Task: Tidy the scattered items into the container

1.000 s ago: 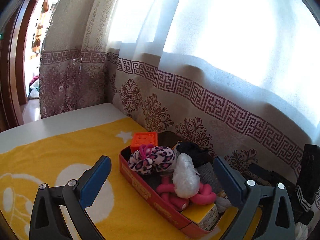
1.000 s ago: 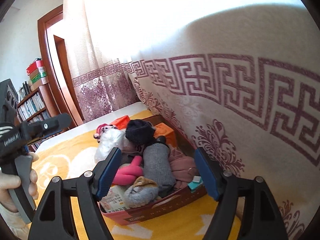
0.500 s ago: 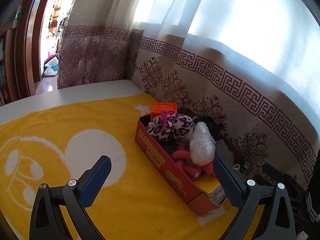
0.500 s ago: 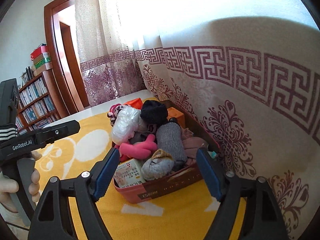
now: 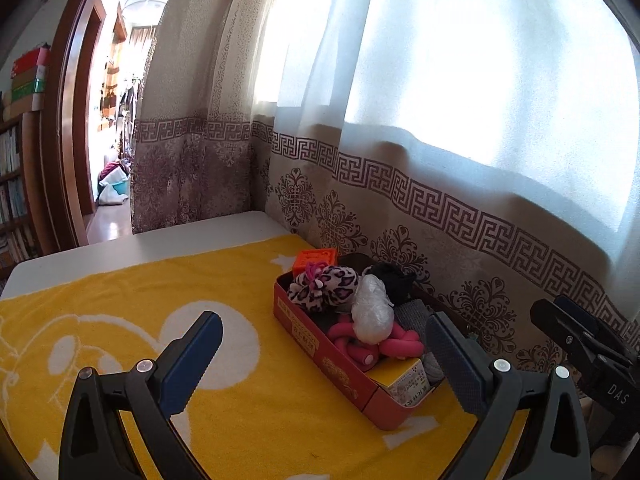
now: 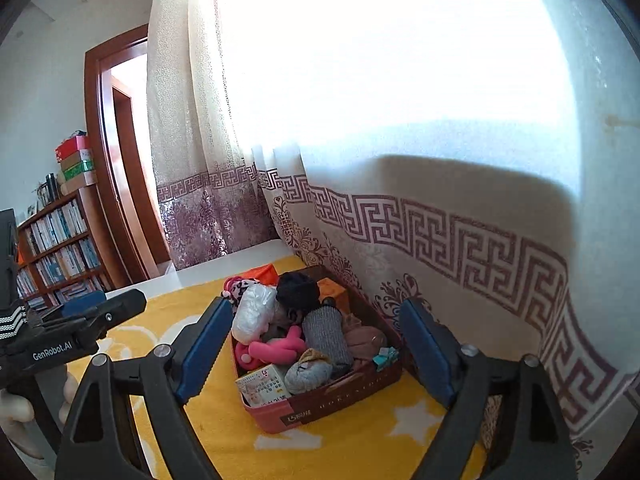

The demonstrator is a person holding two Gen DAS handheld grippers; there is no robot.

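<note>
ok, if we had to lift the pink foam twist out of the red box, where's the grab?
Probably the pink foam twist's upstanding loop, taken from above. The red box's walls block side approaches, and the clear plastic bag and grey sock crowd either side, so close the jaws across that loop only.

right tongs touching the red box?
Apart. In the right wrist view the right tongs hang open, short of the red box, with yellow towel showing between.

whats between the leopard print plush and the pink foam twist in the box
A crumpled clear plastic bag lies between the leopard print plush and the pink foam twist, overlapping the twist; clearest in the left wrist view.
</note>
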